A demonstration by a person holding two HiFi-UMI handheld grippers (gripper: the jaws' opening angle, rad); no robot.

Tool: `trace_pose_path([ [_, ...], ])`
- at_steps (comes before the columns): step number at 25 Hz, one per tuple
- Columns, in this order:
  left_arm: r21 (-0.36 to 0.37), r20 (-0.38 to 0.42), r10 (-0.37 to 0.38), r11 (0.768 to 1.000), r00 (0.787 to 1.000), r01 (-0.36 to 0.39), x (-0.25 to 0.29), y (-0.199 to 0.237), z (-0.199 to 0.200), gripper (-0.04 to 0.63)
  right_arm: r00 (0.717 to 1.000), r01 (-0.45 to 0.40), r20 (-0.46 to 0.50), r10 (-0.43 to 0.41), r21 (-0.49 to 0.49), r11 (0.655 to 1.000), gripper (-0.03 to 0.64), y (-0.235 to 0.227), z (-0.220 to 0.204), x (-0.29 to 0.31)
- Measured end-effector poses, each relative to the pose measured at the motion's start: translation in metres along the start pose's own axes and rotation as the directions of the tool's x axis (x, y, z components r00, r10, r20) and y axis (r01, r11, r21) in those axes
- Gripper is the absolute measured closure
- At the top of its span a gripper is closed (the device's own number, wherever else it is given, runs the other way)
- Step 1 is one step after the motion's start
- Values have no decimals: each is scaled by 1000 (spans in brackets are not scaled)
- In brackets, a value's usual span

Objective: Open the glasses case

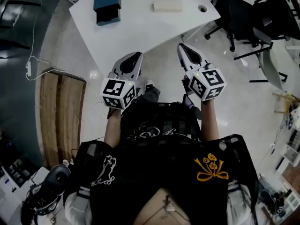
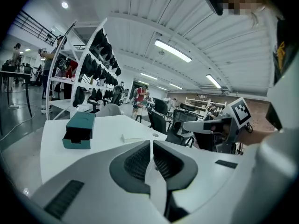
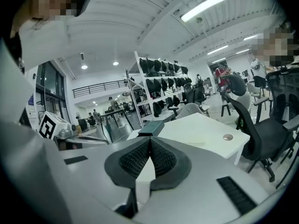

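Observation:
A pale, oblong glasses case lies shut on the white table, to the right of a teal box. From the left gripper view the glasses case shows as a flat pale bar beyond the teal box. My left gripper and right gripper hang side by side over the floor, short of the table's near edge and well apart from the case. Both are shut with nothing between the pads. The right gripper view has the teal box just above its closed tips.
Black office chairs stand right of the table. A wooden board and a white cable lie on the floor at left. The table has a round hole near its right corner. Racks of black bags stand behind.

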State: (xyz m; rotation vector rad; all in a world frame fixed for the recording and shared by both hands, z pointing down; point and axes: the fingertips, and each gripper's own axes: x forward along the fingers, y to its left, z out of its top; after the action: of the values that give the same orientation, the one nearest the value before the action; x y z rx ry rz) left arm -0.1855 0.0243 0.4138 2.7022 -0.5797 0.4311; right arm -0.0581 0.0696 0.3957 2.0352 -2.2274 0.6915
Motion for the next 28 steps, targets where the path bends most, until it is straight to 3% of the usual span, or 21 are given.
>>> trace_pose_path([
  [10, -13, 18, -52, 999, 999, 52, 23, 51, 30, 561, 999, 42, -2, -42, -18, 999, 604, 2, 29, 51],
  [17, -3, 4, -72, 997, 997, 72, 50, 47, 20, 561, 997, 73, -23, -73, -9, 997, 604, -26, 25, 57],
  [23, 3, -12, -36, 999, 999, 36, 89, 47, 28, 561, 999, 19, -39, -20, -34, 999, 604, -65, 43, 84],
  [28, -12, 14, 54, 998, 998, -54, 139, 69, 48, 561, 997, -48, -64, 42, -94, 994, 604, -112, 62, 127],
])
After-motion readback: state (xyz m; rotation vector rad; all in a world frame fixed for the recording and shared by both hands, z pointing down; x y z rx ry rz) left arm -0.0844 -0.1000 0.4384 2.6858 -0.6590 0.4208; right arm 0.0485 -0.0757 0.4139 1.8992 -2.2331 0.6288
